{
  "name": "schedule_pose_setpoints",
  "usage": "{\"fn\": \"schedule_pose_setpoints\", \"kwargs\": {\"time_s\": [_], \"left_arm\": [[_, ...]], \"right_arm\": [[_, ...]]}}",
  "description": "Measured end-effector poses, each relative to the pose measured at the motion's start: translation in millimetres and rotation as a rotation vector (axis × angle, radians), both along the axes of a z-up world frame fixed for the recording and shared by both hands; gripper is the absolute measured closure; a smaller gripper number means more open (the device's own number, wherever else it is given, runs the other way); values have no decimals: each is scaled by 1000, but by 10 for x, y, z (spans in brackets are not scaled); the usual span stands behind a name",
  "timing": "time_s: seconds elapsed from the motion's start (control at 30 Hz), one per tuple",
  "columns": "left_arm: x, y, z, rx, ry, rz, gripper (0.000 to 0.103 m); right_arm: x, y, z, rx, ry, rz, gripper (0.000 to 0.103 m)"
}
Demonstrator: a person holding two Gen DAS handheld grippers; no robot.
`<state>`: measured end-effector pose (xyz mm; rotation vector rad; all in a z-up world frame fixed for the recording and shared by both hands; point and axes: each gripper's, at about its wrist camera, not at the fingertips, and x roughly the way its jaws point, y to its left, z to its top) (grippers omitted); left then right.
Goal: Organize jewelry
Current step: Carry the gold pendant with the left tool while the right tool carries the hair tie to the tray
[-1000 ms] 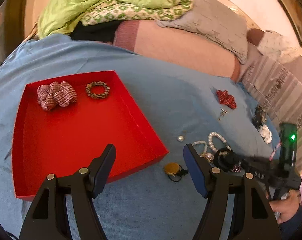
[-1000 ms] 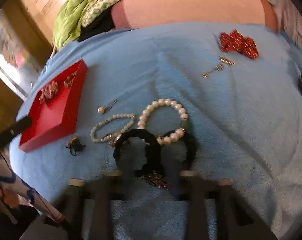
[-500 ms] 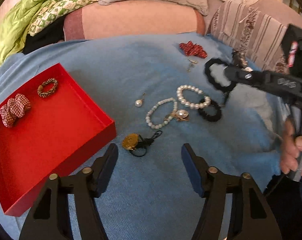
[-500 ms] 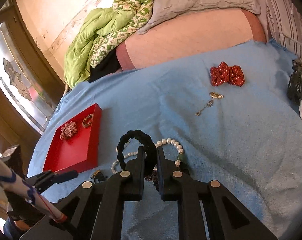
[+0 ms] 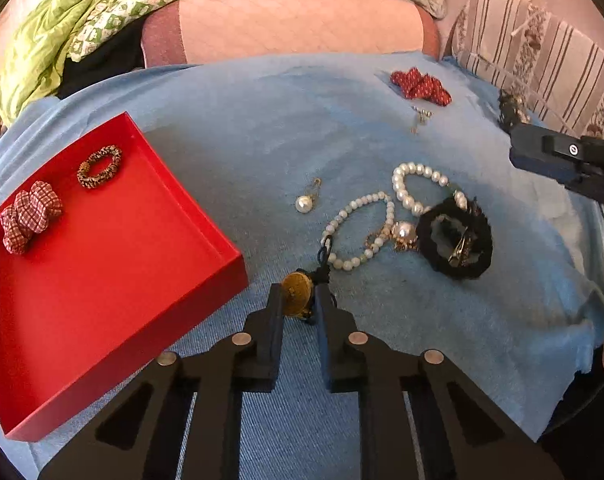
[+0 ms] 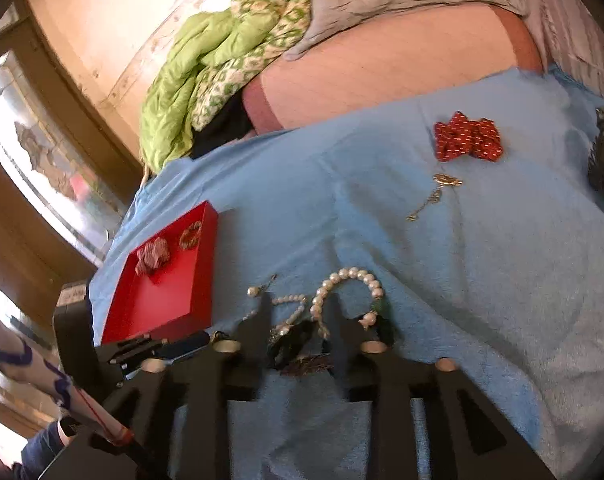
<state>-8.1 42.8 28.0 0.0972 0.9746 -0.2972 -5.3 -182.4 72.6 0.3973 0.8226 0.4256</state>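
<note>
Jewelry entry, gold pendant on a dark cord (image 5: 297,294): we recorded it pinched between the narrowed jaws of our left gripper (image 5: 297,300), low over the blue blanket (image 5: 261,128), just beside the near corner of the red tray (image 5: 229,276). Half a second before, those jaws stood wide with the pendant lying loose ahead of them; we judged this the pick made, with the carry to the tray next.

Our right gripper (image 6: 299,320) stood wide and empty above the cluster. Half a second before, it was clamped on a black scrunchie and lifted; we logged that piece as set back down, so the sorting of it was not yet done.

Items in the tray, 2: a checked fabric bow (image 5: 29,216) and a braided ring (image 5: 99,161), both at the far end.

Items loose on the blanket: 1 large pearl bracelet (image 5: 418,184), 1 small pearl strand (image 5: 362,232), 1 pearl drop earring (image 5: 304,203), 1 pearl brooch (image 5: 402,232), 1 black scrunchie (image 5: 454,240) touching the bracelet, 1 red dotted bow (image 5: 420,85), 1 gold chain (image 6: 434,196).

Obstruction: the pendant's cord lay against the small strand and, in our judgement, might drag it.
</note>
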Motion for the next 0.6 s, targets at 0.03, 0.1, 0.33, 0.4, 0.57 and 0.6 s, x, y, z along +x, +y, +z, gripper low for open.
{"fn": "schedule_pose_setpoints", "kwargs": {"time_s": [0.03,0.1,0.33,0.4,0.57,0.6], "left_arm": [[-3,8,15,-6,-4,2,93],[-19,22,48,-20,-14,3,94],[-54,70,204,-70,-67,0,95],[-59,94,227,-76,-71,5,95],[-25,97,184,-67,-40,-1,95],[-23,83,162,-61,-29,-8,95]], "right_arm": [[0,-24,3,3,-1,-9,58],[17,-49,-14,4,10,-13,58],[62,168,-151,-42,72,64,58],[30,271,-107,-119,32,82,58],[-9,761,-138,-444,-57,185,70],[-5,828,-170,-505,-66,197,71]]}}
